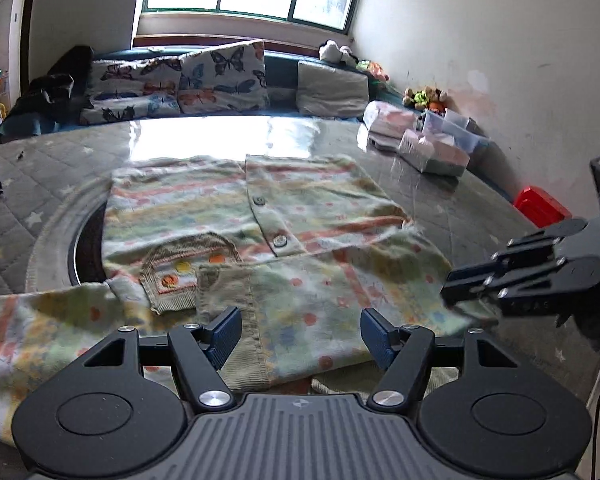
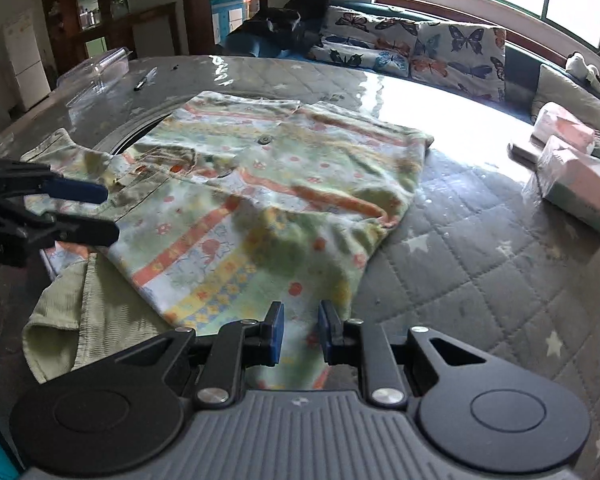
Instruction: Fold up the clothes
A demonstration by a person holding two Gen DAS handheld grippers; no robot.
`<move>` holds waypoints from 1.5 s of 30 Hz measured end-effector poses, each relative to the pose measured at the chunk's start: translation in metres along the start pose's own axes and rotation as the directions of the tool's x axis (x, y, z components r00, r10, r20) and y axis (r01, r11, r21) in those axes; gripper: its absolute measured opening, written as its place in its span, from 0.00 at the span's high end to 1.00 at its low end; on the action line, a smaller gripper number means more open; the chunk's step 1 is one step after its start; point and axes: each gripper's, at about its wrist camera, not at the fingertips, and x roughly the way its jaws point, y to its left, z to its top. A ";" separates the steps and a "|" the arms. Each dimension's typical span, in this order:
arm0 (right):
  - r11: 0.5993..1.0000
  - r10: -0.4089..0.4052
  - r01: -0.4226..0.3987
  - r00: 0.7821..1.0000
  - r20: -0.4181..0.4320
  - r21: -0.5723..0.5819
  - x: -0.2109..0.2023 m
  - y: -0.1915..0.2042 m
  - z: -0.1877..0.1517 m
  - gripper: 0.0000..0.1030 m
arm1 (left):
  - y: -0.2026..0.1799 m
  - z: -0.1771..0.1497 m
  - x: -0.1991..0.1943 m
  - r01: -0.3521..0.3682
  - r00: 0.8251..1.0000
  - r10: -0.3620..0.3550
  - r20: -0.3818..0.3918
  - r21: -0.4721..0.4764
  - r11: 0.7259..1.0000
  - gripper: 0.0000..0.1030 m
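- Left wrist view:
- Left gripper point(image 1: 300, 332) low over the near hem, blue-padded fingers point(image 1: 226, 334) spread wide apart, nothing between them.
- Pastel green children's shirt with orange stripes, dots and round buttons point(image 1: 260, 232) spread flat on the quilted grey star-print table cover under clear plastic point(image 1: 40, 184), one side folded inward over the front.
- Corduroy-trimmed chest pocket point(image 1: 180, 276) just beyond the left finger.
- Right gripper point(image 1: 500, 284) seen from the side at the shirt's right edge; fingertips close on a fold of cloth there, though whether pinched could not be told from this angle.
- Butterfly-print cushions point(image 1: 180, 80) along the far bench under the window; wrapped tissue packs point(image 1: 432, 148) at far right.

- Right wrist view:
- Right gripper point(image 2: 300, 334) over the shirt's point(image 2: 260, 200) near corner, blue pads point(image 2: 275, 334) a narrow gap apart, fabric lying below and between them, not squeezed.
- Left gripper point(image 2: 92, 212) at the left edge, fingers parted over the pocket area.
- Black marker pen point(image 2: 144, 79) well apart on the far side of the table cover point(image 2: 480, 272).
- Tissue packs point(image 2: 576, 180) at right.
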 end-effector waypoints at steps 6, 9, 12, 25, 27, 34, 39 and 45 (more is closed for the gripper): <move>0.999 0.000 -0.003 0.997 0.077 0.036 0.009 -0.012 0.027 0.82 | 0.001 0.002 0.007 0.004 1.000 -0.004 -0.013 -0.015 1.000 0.37; 0.999 0.000 -0.004 0.997 0.077 0.050 0.026 -0.017 0.035 0.83 | 0.001 0.003 0.010 0.003 1.000 -0.003 -0.019 -0.019 1.000 0.38; 0.996 -0.008 0.003 0.998 0.056 0.087 0.041 -0.029 0.032 0.90 | 0.004 0.003 0.014 -0.005 0.999 0.004 -0.033 -0.027 1.000 0.39; 0.996 0.059 -0.064 0.995 0.085 0.056 0.038 -0.005 0.043 0.87 | 0.017 0.000 0.013 -0.048 0.998 0.046 -0.043 -0.056 0.997 0.43; 0.996 0.076 -0.080 0.994 0.074 0.049 0.045 0.003 0.044 0.87 | 0.019 -0.002 0.011 -0.048 0.998 0.045 -0.039 -0.061 0.997 0.44; 0.995 0.087 -0.090 0.993 0.083 0.041 0.047 0.016 0.047 0.85 | 0.033 -0.005 -0.013 -0.109 0.994 0.110 0.001 -0.103 0.989 0.43; 0.992 0.128 -0.129 0.988 0.092 0.011 0.046 0.031 0.050 0.83 | 0.063 -0.012 -0.035 -0.226 0.973 0.232 0.016 -0.174 0.959 0.42; 0.990 0.140 -0.141 0.988 0.059 0.006 0.057 0.040 0.047 0.82 | 0.111 -0.022 -0.063 -0.392 0.913 0.407 -0.002 -0.277 0.877 0.35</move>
